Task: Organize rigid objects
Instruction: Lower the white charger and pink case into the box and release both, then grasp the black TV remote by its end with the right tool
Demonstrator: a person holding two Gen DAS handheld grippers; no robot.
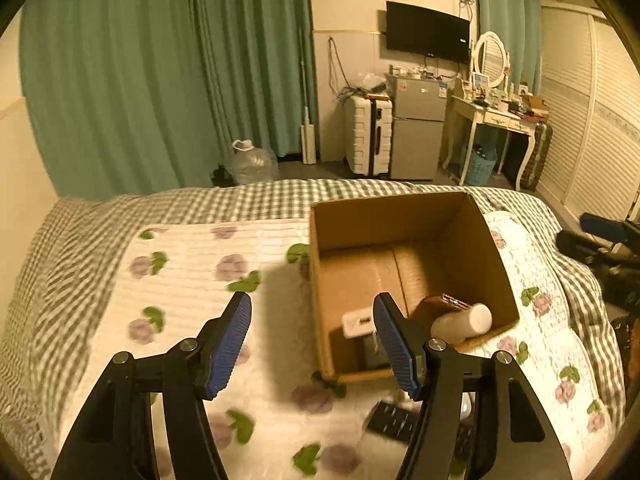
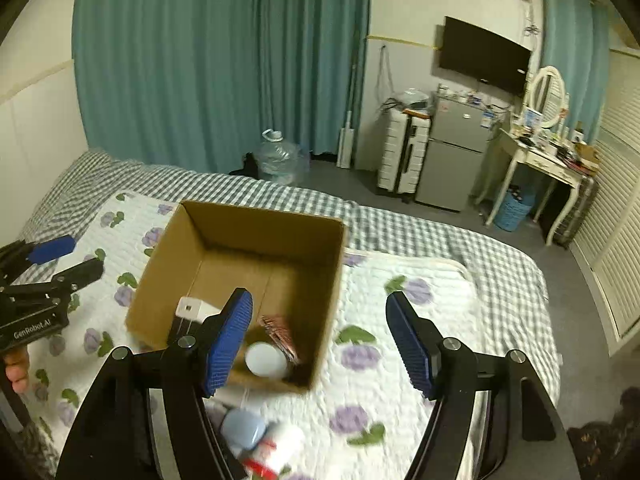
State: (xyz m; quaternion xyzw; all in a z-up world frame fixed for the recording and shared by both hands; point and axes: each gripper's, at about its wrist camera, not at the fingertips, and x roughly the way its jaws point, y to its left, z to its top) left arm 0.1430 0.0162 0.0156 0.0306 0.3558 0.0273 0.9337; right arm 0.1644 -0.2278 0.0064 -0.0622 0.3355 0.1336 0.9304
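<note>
— Cardboard, brown: is that the box on the bed?

— Yes, an open cardboard box standing on the flowered quilt. Inside it, at the near end, lie a white bottle on its side, a reddish-brown packet touching it, and a white charger towards the other near corner.

— And outside the box?

— Just in front of its near wall, on the quilt, a dark remote, a pale blue rounded thing and a white-and-red bottle, blurred.

— The claws?

— The left claw hangs over the box's near left edge, fingers wide apart, holding nothing. The right claw hangs over the box's near right corner, also spread apart and empty.
</note>
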